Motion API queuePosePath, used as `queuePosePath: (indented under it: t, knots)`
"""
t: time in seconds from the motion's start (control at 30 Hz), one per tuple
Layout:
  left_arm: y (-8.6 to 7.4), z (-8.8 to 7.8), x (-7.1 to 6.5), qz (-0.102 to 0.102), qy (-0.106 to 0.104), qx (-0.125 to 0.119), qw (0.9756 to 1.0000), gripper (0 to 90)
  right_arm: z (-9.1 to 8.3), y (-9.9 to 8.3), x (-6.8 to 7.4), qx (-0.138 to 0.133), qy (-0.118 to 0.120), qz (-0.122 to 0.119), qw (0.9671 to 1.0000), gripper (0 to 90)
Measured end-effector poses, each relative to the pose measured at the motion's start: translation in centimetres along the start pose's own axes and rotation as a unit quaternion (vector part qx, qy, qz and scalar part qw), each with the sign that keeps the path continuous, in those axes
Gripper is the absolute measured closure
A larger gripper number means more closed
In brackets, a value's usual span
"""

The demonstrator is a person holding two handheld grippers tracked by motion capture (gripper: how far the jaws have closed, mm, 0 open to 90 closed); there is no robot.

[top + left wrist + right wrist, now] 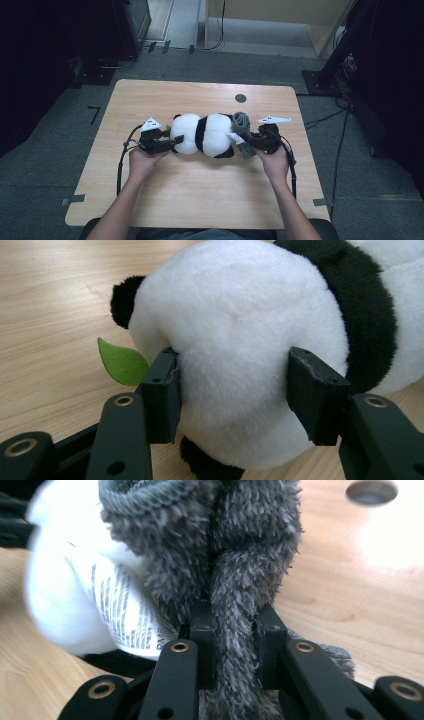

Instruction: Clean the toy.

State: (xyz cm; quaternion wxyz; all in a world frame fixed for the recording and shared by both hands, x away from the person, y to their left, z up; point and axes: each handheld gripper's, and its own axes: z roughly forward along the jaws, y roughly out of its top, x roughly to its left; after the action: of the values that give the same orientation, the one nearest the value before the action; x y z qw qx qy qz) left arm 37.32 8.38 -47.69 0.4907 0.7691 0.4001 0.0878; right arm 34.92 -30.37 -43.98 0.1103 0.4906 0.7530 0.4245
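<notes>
1. Nearest the table's front edge: two hands, one claw each, meeting over the middle of the top
2. Left gripper clamped on the plush panda's white head, likely to steady it; toy lying lengthwise at table centre, green felt leaf just beside the head
3. Right gripper pinching the grey fuzzy cloth bunched against the body, apparently to tug it
4. Count: one panda, one cloth, one leaf, one round hole towards the far edge
</notes>
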Motion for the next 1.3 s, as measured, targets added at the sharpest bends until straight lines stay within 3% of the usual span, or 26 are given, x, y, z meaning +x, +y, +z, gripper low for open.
queuePosePath:
  t: [0.3,0.47,0.77,1.0,1.1,1.3]
  knots:
    - [0.0,0.0,-0.1,0.002,0.002,0.001,1.0000,43.5,-3.5,2.7,2.4,-0.040,0.027,-0.041,0.9980,76.6]
    - [0.1,0.0,-0.2,0.001,0.004,0.002,1.0000,43.7,-4.0,3.7,4.7,-0.038,0.070,-0.070,0.9943,76.5]
    - [0.2,-0.1,-0.3,0.003,0.007,0.007,0.9999,44.3,-1.5,3.8,8.7,0.005,0.106,-0.123,0.9867,76.4]
    - [0.3,-0.1,-0.3,0.000,0.006,0.007,1.0000,44.6,1.1,3.5,11.7,0.052,0.130,-0.165,0.9763,76.3]
    - [0.3,-0.2,-0.4,0.000,0.006,0.007,1.0000,45.0,2.2,3.2,12.5,0.068,0.138,-0.176,0.9724,76.2]
    - [0.4,-0.3,-0.4,-0.005,0.003,0.007,1.0000,46.3,4.6,2.7,13.8,0.092,0.146,-0.182,0.9682,76.2]
